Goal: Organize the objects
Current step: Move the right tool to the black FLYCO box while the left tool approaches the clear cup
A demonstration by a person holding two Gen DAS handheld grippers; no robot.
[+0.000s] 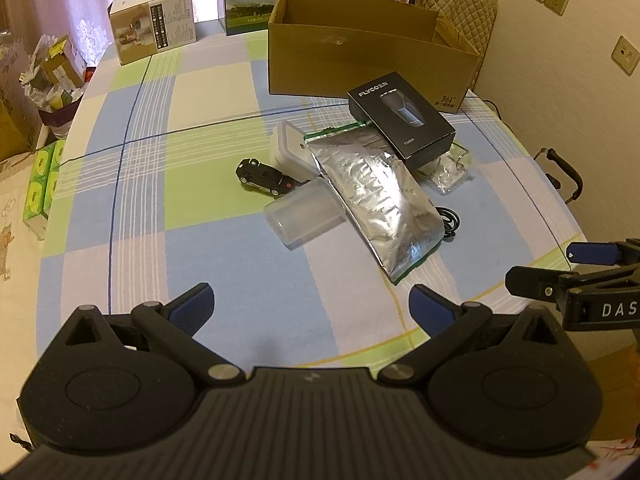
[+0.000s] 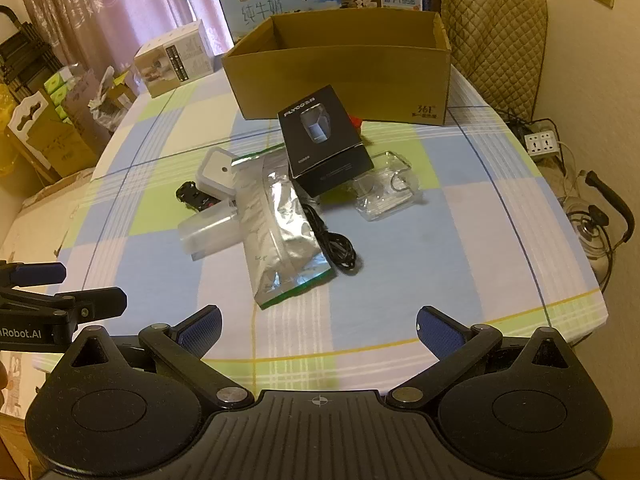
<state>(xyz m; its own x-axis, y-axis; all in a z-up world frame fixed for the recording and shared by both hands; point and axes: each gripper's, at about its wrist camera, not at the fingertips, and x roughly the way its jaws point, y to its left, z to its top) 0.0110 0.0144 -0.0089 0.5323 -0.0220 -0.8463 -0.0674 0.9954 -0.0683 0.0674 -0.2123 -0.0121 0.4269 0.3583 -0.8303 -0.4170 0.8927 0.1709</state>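
Left wrist view: left gripper [image 1: 311, 307] spread wide, nothing between its pads, above the checked tablecloth [image 1: 208, 240]. Landmark: open cardboard box [image 1: 360, 60]. Black shaver box [image 1: 401, 115] lies just before it, propped on the silver foil pouch [image 1: 380, 204]; toy car [image 1: 264, 177] and clear container [image 1: 304, 216] sit nearer still.

Right wrist view: right gripper [image 2: 319, 329] equally spread, empty. Black cable [image 2: 336, 244] touches the pouch, well apart from the cardboard box.

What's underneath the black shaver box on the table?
The black shaver box rests on the silver foil bag and a clear plastic package; something red peeks out behind. The rest is covered.
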